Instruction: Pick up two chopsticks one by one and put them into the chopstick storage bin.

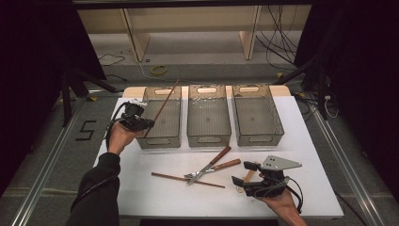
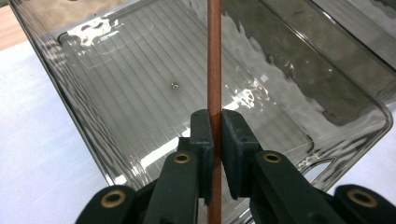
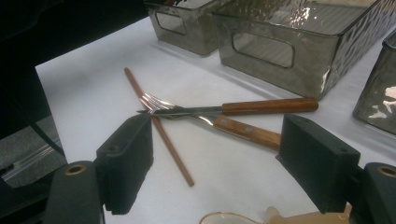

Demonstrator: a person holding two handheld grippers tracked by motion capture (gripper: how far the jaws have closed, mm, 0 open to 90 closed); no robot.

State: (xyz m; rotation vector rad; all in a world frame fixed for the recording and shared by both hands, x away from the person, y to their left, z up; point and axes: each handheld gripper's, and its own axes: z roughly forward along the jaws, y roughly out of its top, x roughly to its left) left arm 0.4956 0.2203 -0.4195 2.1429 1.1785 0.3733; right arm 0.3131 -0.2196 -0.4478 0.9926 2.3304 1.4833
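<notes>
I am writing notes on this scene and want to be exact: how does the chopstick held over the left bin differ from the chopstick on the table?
The held chopstick is clamped in the left gripper and slants up over the left bin; the table chopstick lies flat and free on the white table. The held one touches no cutlery, while the fork and knife lie across the table one. Both are thin, straight and reddish-brown.

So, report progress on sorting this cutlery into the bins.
Nothing looks binned yet. In hand: the left gripper holds one chopstick over the left bin. Left: second chopstick, knife, fork. The right gripper is open near them.
</notes>
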